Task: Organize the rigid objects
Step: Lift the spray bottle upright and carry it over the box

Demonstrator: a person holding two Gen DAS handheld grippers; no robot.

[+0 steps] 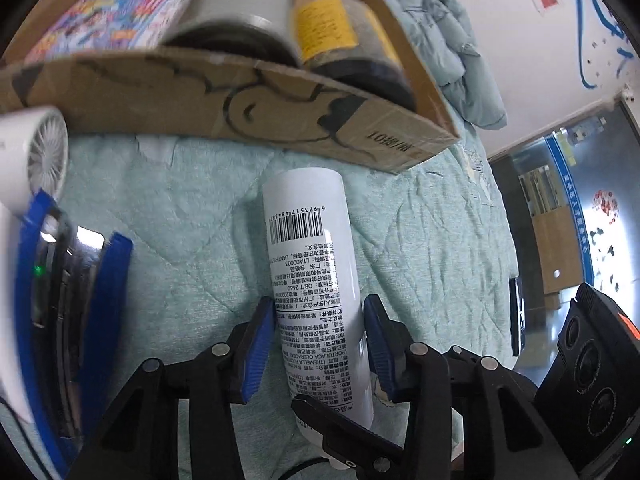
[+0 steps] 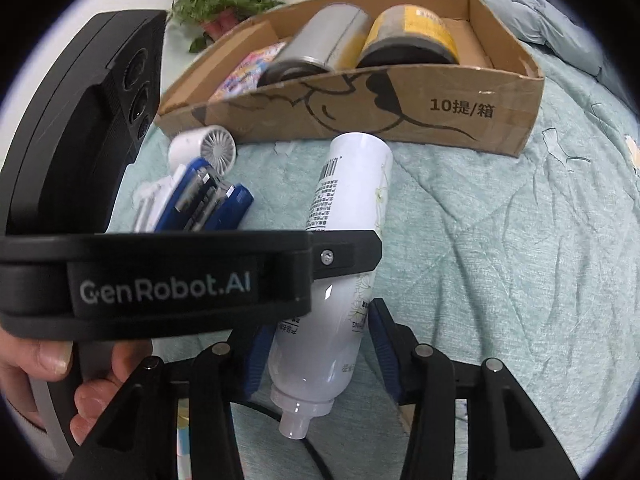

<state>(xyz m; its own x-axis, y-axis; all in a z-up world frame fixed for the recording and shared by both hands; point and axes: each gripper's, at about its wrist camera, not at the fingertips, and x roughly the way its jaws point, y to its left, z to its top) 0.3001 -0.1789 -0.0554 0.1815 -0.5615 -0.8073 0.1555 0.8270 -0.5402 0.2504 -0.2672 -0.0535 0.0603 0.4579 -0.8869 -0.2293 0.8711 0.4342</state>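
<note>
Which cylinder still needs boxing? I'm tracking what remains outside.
The white bottle lying on the bedspread; the grey can and yellow-labelled jar already lie inside the cardboard box.

One white bottle (image 2: 344,240) lying between both sets of fingers. One cardboard box (image 2: 400,116) ahead of it, holding two cans: one grey (image 2: 320,44), one yellow-labelled (image 2: 412,36), plus one colourful packet (image 2: 248,72). One white mini fan (image 2: 202,146) and one blue stapler (image 2: 208,200), left of the bottle. One potted plant (image 2: 224,0) far back. One pale blue jacket (image 1: 448,40).
</note>
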